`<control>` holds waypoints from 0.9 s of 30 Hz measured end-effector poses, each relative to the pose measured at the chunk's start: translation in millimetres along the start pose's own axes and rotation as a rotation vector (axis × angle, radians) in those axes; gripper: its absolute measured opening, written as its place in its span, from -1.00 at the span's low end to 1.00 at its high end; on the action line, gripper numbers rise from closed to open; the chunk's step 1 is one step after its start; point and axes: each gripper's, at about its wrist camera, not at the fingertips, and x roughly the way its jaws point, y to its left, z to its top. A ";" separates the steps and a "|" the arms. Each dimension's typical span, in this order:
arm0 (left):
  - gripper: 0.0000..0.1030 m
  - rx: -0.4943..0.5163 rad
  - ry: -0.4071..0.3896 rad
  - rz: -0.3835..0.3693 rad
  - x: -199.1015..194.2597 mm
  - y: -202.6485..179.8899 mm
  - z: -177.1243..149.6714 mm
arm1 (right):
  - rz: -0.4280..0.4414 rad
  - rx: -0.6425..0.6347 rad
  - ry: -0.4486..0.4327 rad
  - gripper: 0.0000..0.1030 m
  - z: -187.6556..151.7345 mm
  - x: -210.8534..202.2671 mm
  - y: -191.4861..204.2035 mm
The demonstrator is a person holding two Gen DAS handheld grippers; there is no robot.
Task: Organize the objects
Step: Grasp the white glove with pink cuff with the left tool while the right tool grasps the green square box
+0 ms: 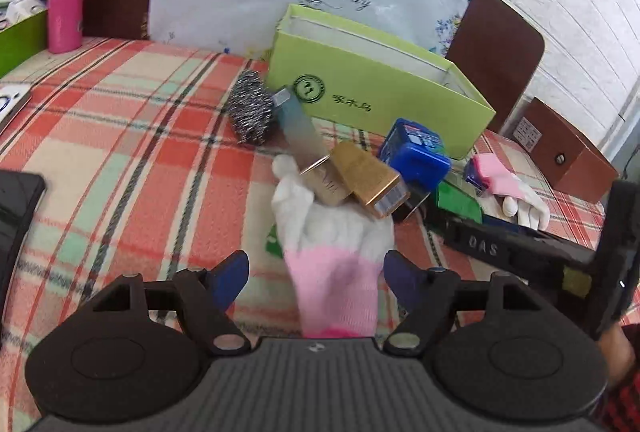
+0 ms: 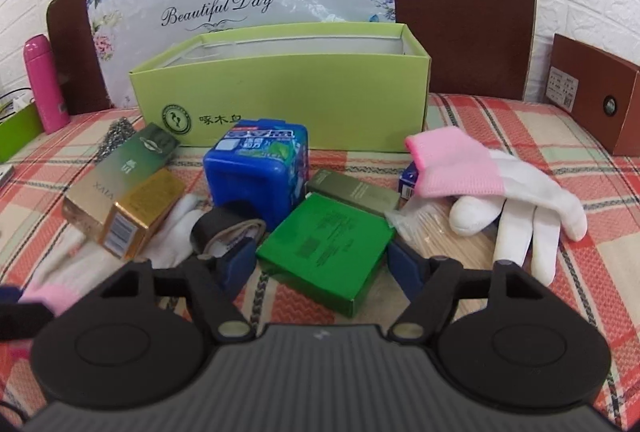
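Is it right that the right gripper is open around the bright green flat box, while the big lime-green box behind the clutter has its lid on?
Not quite. The right gripper does stand open around the bright green flat box, but the lime-green box has no lid: its top is open and its pale inner walls show. The right wrist view shows this, and the left wrist view confirms it.

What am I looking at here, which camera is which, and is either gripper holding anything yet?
A person holds two handheld grippers, each with its own fisheye camera. In the left view, the left gripper stands open around a pink-cuffed glove. In the right view, the right gripper straddles a green box, with no clear grip on it. A blue container, a gold box and a second glove lie on the plaid cloth before the open lime box.
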 end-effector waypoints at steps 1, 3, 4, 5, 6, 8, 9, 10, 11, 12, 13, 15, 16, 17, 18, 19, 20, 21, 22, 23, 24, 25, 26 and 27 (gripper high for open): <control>0.50 0.014 0.006 -0.003 4.8 -3.1 2.5 | 0.013 -0.008 0.002 0.35 -1.4 -2.8 -1.9; 0.51 0.038 0.019 0.000 14.0 -9.3 5.8 | 0.025 -0.045 0.004 0.32 -5.1 -10.7 -3.1; 0.51 0.056 0.028 -0.004 18.6 -12.6 7.0 | 0.036 -0.059 0.006 0.32 -7.9 -16.5 -4.1; 0.50 0.077 0.039 -0.004 22.2 -15.7 7.4 | 0.058 -0.073 0.010 0.32 -11.6 -22.7 -6.1; 0.42 0.102 0.044 0.009 24.6 -18.9 6.5 | 0.088 -0.092 0.016 0.32 -15.7 -28.6 -7.9; -0.14 0.159 0.067 0.046 29.5 -22.5 2.7 | 0.143 -0.147 0.024 0.32 -26.2 -42.9 -10.2; -0.46 0.163 0.098 0.033 32.7 -20.1 0.9 | 0.154 -0.175 0.023 0.32 -32.5 -50.8 -11.1; -0.52 0.143 0.104 0.009 31.3 -15.8 -0.3 | 0.159 -0.195 0.019 0.32 -37.5 -57.0 -12.0; -0.77 0.138 0.110 -0.015 27.3 -12.8 -0.4 | 0.159 -0.202 0.018 0.32 -40.9 -61.7 -12.9; -0.82 0.134 0.115 -0.040 21.6 -10.4 0.1 | 0.160 -0.203 0.020 0.32 -43.1 -65.9 -13.5; -0.82 0.131 0.105 -0.062 13.4 -8.7 0.7 | 0.162 -0.202 0.021 0.32 -44.3 -68.8 -14.2; -0.82 0.133 0.086 -0.093 -4.9 -4.1 2.2 | 0.160 -0.191 0.023 0.32 -45.0 -71.1 -16.3; -0.82 0.135 0.077 -0.100 -13.9 -1.8 2.8 | 0.161 -0.184 0.024 0.33 -45.4 -70.3 -17.4; -0.82 0.141 0.072 -0.097 -21.3 -0.4 2.5 | 0.159 -0.181 0.025 0.33 -45.1 -69.6 -17.0; -0.82 0.154 0.073 -0.085 -27.5 0.4 1.0 | 0.152 -0.181 0.031 0.33 -45.2 -68.4 -16.1; -0.82 0.169 0.082 -0.074 -31.3 1.0 -1.8 | 0.144 -0.182 0.038 0.33 -46.3 -67.0 -15.1; -0.82 0.185 0.096 -0.070 -32.8 1.4 -6.0 | 0.140 -0.181 0.041 0.35 -46.8 -65.9 -13.8; -0.78 0.194 0.111 -0.056 -32.6 0.9 -11.1 | 0.136 -0.177 0.045 0.36 -47.8 -64.7 -13.7; -0.71 0.197 0.128 -0.037 -29.7 0.1 -15.8 | 0.134 -0.172 0.050 0.38 -48.3 -63.8 -13.2; -0.49 0.196 0.139 -0.023 -26.9 0.2 -19.3 | 0.134 -0.166 0.052 0.44 -48.5 -63.9 -13.1; -0.22 0.191 0.142 -0.011 -24.2 -0.5 -22.2 | 0.132 -0.162 0.053 0.48 -48.7 -64.4 -13.0; -0.10 0.182 0.141 -0.002 -21.3 -0.4 -23.1 | 0.127 -0.161 0.053 0.50 -49.5 -64.9 -12.6; 0.03 0.175 0.137 0.001 -18.7 -0.9 -22.4 | 0.122 -0.162 0.053 0.52 -49.6 -65.4 -12.5; 0.04 0.172 0.129 -0.001 -16.7 -3.1 -21.5 | 0.118 -0.162 0.054 0.53 -49.8 -65.6 -12.6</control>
